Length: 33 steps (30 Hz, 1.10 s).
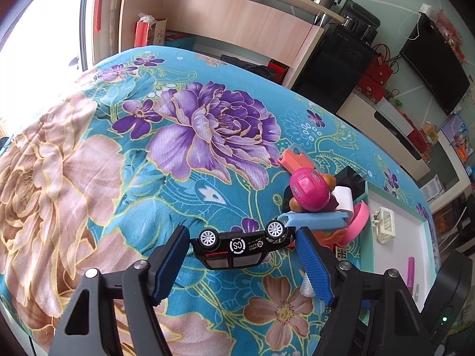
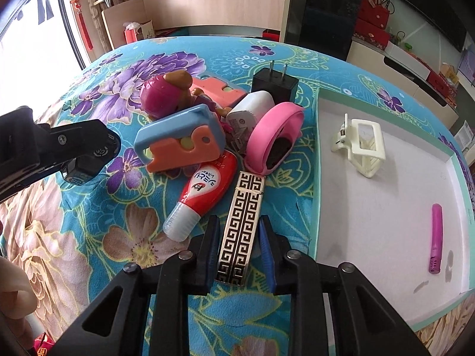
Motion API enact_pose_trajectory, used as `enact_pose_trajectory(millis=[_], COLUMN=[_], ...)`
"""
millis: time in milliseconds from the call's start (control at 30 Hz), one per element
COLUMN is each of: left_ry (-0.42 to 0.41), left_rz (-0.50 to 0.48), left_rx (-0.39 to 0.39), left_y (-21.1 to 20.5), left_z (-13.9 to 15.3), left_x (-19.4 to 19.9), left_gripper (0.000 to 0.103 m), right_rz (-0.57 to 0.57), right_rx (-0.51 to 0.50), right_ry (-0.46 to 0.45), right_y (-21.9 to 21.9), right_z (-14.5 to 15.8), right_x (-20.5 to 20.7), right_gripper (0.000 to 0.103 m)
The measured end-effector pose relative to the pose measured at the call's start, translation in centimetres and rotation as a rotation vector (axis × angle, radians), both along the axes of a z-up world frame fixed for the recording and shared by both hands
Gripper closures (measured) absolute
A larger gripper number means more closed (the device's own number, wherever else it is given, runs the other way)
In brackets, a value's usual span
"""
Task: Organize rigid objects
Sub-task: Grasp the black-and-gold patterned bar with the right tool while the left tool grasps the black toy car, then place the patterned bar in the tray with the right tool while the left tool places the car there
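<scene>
Between the left gripper's blue-padded fingers a black toy car is held on its side, wheels up and a round "CS" mark on its underside; each pad meets an end of the car, above the floral bedspread. Only the right wrist view shows the rest of the pile clearly: the right gripper has its fingers drawn in close on a slim black-and-gold lighter with a key pattern, and the pads appear to press its two long sides (the lighter's far end touches a pink round case). Beside it lies a red-and-white correction tape, then a blue-and-orange toy saw, a pup figure in a pink helmet, a white charger and a black plug adapter. To the right sits a shallow white tray with a teal rim; inside it rest a cream hair claw and a pink lighter, well apart. At that view's left edge the other gripper shows as a dark shape with the car, and a bare hand sits below it.
</scene>
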State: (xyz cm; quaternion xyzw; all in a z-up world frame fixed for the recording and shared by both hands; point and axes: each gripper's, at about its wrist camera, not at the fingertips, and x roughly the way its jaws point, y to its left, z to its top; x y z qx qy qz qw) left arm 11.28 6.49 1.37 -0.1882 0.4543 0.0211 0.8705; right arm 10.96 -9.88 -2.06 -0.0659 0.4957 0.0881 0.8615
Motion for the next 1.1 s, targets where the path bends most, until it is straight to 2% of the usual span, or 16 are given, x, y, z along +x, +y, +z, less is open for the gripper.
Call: enact_pose_trajectory(millis=[200, 633, 800, 1100], left_ry=[-0.015, -0.099, -0.130, -0.191], left_rz=[-0.003, -0.035, -0.106, -0.303], left_rx=[0.010, 0.050, 0.060, 0.066], left_y=[-0.1, -1.3, -3.8, -11.3], left_z=[0.4, 2.6, 3.2, 3.5], left_x=[-0.2, -0.8, -0.7, -0.8], left_gripper=[0.026, 0.026, 0.026, 0.026], right_rz=[-0.014, -0.043, -0.112, -0.320], right_rx=[0.014, 0.114, 0.117, 0.089], right_ry=[-0.009, -0.127, -0.170, -0.169], right_y=[-0.4, -2.2, -5.2, -13.2], right_z=[0.4, 4.0, 5.4, 5.2], right_x=[-0.1, -1.3, -1.6, -1.9], right_gripper=[0.082, 0.082, 0.082, 0.082])
